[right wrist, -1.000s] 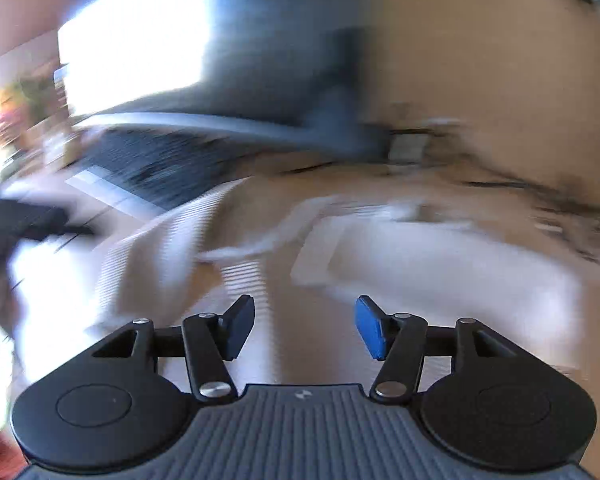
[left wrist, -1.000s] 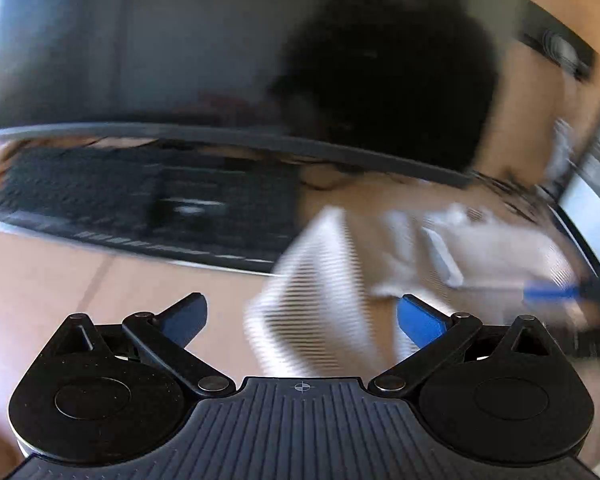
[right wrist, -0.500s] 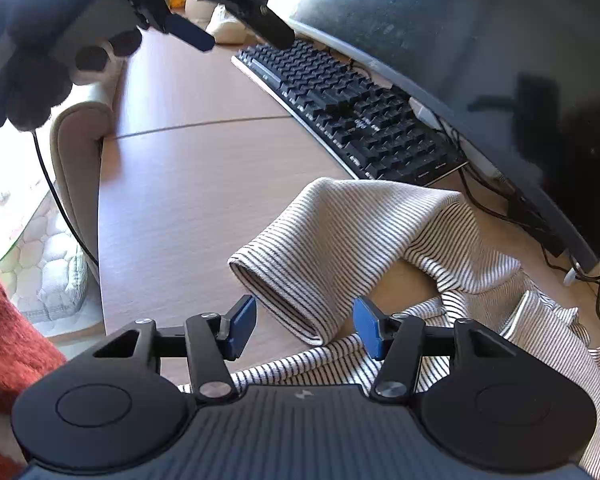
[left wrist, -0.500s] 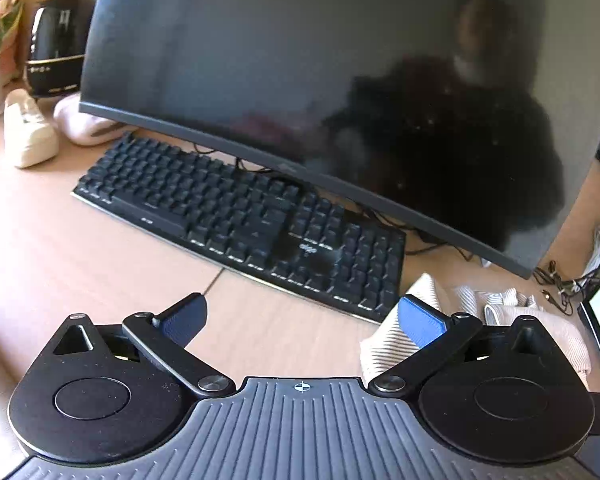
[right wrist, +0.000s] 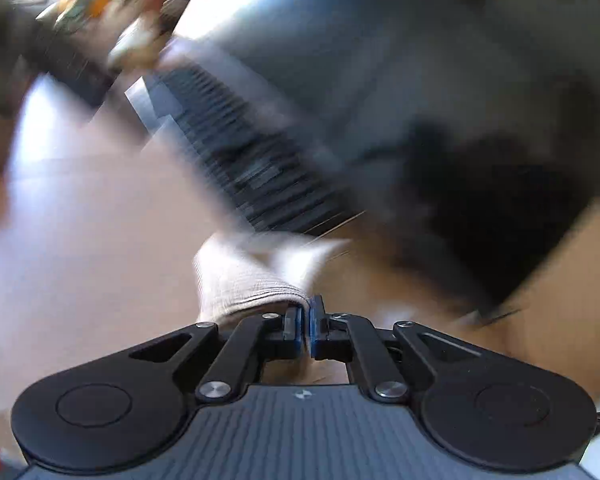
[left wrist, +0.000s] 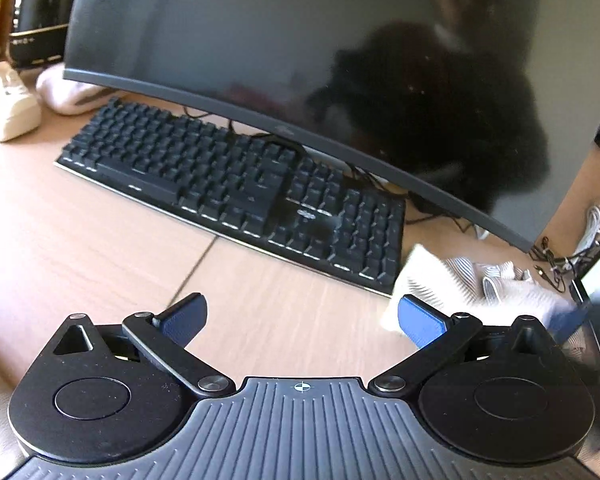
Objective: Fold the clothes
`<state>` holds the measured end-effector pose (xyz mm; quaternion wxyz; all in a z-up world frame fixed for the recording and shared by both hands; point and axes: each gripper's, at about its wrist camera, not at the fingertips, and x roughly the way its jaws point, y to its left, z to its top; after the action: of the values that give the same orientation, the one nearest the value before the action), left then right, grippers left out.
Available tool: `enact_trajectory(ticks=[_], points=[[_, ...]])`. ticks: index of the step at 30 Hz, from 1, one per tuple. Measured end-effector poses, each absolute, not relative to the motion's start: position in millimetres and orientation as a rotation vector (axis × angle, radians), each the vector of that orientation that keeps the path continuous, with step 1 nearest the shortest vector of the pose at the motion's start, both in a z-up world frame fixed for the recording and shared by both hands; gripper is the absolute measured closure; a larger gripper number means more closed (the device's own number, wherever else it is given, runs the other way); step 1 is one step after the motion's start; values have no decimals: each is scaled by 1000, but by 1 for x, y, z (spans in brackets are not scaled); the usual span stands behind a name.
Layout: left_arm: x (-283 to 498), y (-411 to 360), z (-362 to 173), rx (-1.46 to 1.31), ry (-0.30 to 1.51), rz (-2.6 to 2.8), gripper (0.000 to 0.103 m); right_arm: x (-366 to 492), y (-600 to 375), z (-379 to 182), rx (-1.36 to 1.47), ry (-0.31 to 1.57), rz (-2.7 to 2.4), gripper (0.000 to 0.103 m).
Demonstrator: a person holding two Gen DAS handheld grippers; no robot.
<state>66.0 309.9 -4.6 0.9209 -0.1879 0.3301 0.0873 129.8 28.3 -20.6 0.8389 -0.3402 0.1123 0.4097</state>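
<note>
Right hand-held gripper [right wrist: 305, 320] has snapped closed since a moment ago, pinching the striped garment's [right wrist: 244, 280] cuff. Left hand-held gripper [left wrist: 300, 320] hangs wide open, empty, over the surface [left wrist: 80, 240].

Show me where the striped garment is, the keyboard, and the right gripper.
striped garment [left wrist: 452, 280], left wrist view, on its crumpled striped folds.
keyboard [left wrist: 236, 184], left wrist view, on its middle keys.
right gripper [right wrist: 309, 312], right wrist view, between its fingertips, shut on the garment's ribbed cuff.
</note>
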Motion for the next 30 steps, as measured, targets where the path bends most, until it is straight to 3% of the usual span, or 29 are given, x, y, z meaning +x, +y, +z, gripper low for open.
enact_trajectory(ticks=[5,10,17,19,21,23,26,30], points=[[86,287,-13,-405,700,105,0,173,-29,59,-695,77,630,100],[107,249,-14,-377,728,16,0,224,-72,61,-745,114,497,100],[134,194,-19,-302,792,-61,0,266,-111,-26,-896,337,488,98],[141,180,-21,-277,814,-83,0,266,-126,-46,-914,419,503,95],[148,167,-24,-258,836,-102,0,262,-141,-59,-902,492,515,75],[155,154,-28,-241,857,-120,0,258,-157,-69,-874,562,527,67],[165,137,-32,-223,883,-154,0,253,-171,-74,-780,655,552,65],[178,112,-35,-215,896,-241,0,252,-210,-48,-389,759,597,65]])
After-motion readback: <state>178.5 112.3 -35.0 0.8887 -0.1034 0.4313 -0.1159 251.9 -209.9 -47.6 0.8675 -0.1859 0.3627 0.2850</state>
